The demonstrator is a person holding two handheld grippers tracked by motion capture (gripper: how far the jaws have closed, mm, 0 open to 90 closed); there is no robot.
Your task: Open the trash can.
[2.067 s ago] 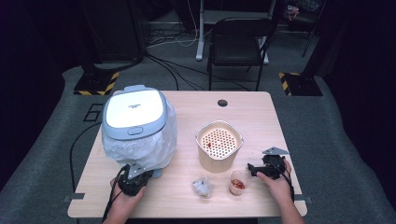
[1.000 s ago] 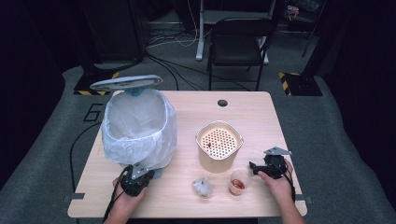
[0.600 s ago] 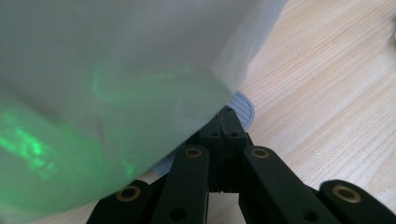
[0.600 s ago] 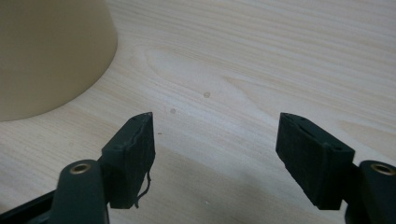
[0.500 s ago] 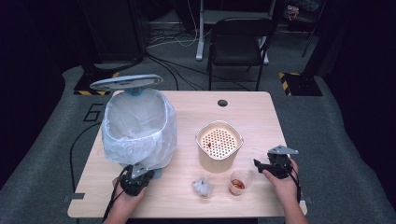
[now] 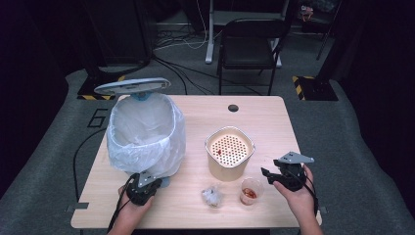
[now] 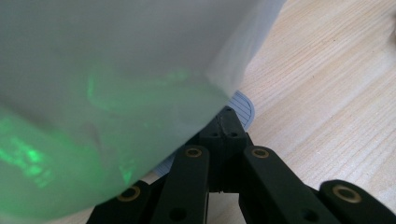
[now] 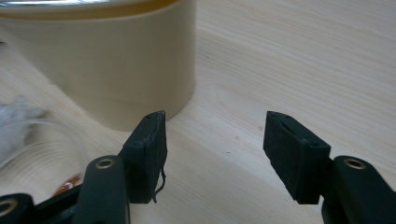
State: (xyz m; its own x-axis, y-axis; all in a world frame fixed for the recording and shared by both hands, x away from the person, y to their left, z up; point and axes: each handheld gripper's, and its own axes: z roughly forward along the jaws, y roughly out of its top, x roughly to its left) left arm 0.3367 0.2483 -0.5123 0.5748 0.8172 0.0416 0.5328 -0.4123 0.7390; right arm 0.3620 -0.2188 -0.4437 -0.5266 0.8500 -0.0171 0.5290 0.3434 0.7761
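A bin lined with a clear plastic bag [image 6: 146,138] stands at the table's left, its grey lid [image 6: 132,86] raised. My left gripper [image 6: 143,187] sits low at the bin's foot. In the left gripper view the jaws are shut, and the left gripper [image 7: 227,122] rests its tip on the grey ribbed pedal [image 7: 246,106] under the bag [image 7: 112,88]. My right gripper [image 6: 267,175] is open beside a small clear cup [image 6: 250,190] with red bits. In the right gripper view the right gripper [image 8: 212,135] holds nothing, close to the cream tub [image 8: 116,60].
The cream tub [image 6: 229,152] with a perforated insert stands mid-table. A crumpled clear wrapper [image 6: 211,196] lies near the front edge. A cable hole [image 6: 233,107] is at the table's back. A black chair [image 6: 247,46] stands behind the table.
The bin lid has swung up from closed to open while the left gripper stayed at the bin's foot. The right gripper has lifted a little and shifted toward the cup.
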